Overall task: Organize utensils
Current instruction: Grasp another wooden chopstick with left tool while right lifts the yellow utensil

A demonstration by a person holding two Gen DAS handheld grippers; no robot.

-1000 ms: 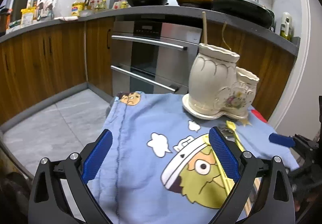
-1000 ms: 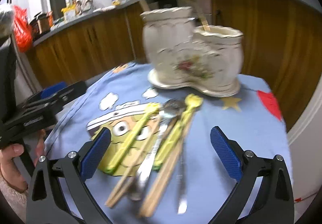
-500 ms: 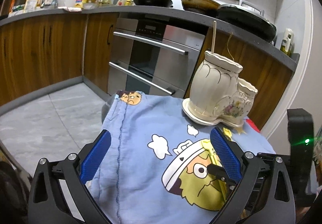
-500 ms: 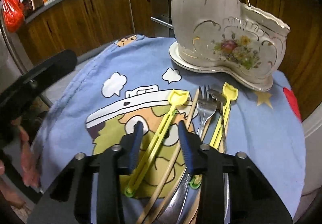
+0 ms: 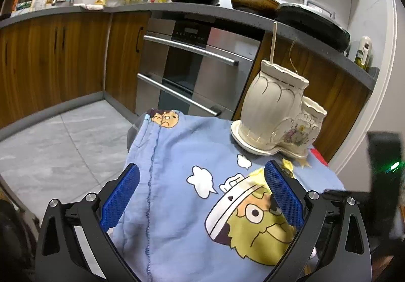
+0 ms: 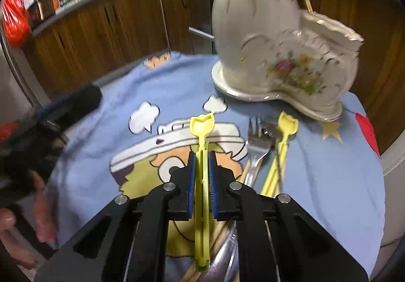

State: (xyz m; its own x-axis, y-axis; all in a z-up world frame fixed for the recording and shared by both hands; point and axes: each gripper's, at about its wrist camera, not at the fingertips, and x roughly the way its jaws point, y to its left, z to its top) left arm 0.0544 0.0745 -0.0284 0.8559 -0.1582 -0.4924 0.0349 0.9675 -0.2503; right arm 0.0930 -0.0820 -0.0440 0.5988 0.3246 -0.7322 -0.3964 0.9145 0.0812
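The right gripper (image 6: 202, 163) is closing its blue pads on the shaft of a yellow plastic utensil (image 6: 202, 145), which runs lengthwise between the jaws with its shaped head poking out just ahead of the fingertips. Just to the right of the jaws lie a metal fork (image 6: 258, 141), a second yellow utensil (image 6: 282, 140) and wooden chopsticks, all on the blue cartoon cloth (image 6: 177, 84). Beyond them, ahead and to the right, stands the cream ceramic holder (image 6: 273, 54). The left gripper (image 5: 201, 196) hovers over the cloth with jaws wide apart and nothing between them.
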